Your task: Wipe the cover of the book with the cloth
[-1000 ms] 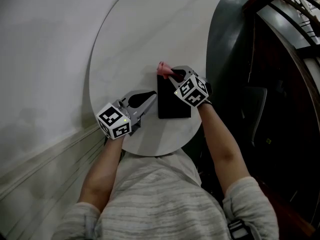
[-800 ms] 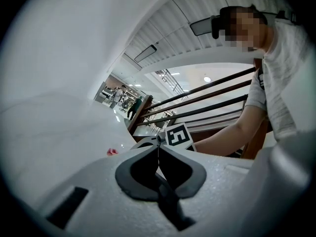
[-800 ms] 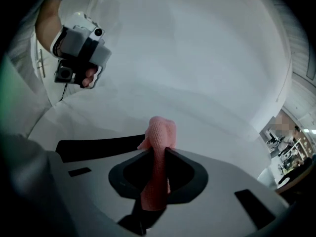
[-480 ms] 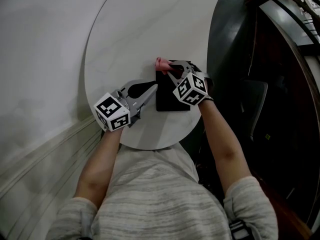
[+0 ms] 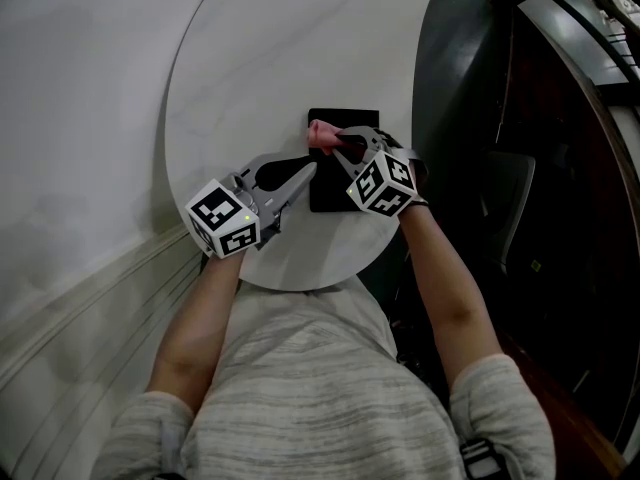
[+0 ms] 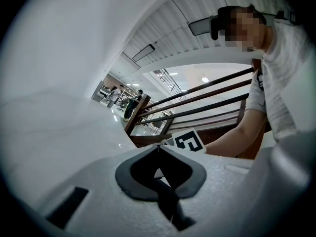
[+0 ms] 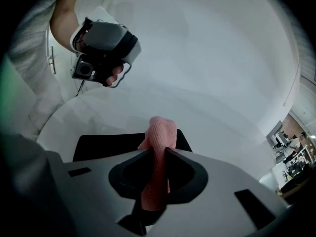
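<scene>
The book (image 5: 330,186), black-covered, lay flat near the front edge of the round white bench (image 5: 280,48), directly before the person holding both tools. The right gripper (image 5: 335,140) hovered over the book's far left corner, its fingers pinching a bunched pink cloth (image 5: 322,134) whose free end stuck out past the tips above the cover. The left gripper (image 5: 308,172) rested low at the book's left side, its fingers pressed together with nothing between them, the tips just beside the book's edge; whether they touched it could not be told. Both forearms reached in from grey striped sleeves (image 5: 300,398).
</scene>
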The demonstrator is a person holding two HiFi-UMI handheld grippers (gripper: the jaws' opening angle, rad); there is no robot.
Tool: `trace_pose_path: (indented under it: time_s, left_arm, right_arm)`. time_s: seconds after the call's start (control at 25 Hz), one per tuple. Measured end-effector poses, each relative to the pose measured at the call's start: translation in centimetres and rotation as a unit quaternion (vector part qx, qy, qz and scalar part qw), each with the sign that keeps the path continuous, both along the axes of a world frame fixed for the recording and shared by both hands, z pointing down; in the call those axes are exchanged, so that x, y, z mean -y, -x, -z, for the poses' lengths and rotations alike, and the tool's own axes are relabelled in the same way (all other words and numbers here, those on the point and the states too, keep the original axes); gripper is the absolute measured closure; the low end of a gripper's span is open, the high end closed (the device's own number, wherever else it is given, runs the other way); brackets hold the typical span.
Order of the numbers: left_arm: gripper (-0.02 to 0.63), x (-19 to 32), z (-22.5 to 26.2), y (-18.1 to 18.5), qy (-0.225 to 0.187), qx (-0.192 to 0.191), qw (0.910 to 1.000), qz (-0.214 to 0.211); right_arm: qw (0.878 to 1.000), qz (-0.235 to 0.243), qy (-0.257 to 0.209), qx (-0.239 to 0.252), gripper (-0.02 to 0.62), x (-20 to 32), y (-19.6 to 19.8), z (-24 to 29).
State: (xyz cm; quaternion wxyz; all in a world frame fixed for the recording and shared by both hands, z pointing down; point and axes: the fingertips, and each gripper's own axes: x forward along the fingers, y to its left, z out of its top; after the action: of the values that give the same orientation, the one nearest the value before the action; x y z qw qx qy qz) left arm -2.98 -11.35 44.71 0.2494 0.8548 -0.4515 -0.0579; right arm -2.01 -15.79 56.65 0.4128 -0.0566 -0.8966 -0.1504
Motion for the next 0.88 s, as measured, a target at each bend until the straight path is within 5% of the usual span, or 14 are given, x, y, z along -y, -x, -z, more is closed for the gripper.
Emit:
trace_pose_path:
  time_s: [0.88]
  left_arm:
    - [0.591, -1.5, -0.4, -2.3, 0.003, -0.012, 0.9996, -0.024]
  right_arm:
    - [0.999, 0.006, 0.044, -0.013, 0.535, -9.3, -5.2, -0.8]
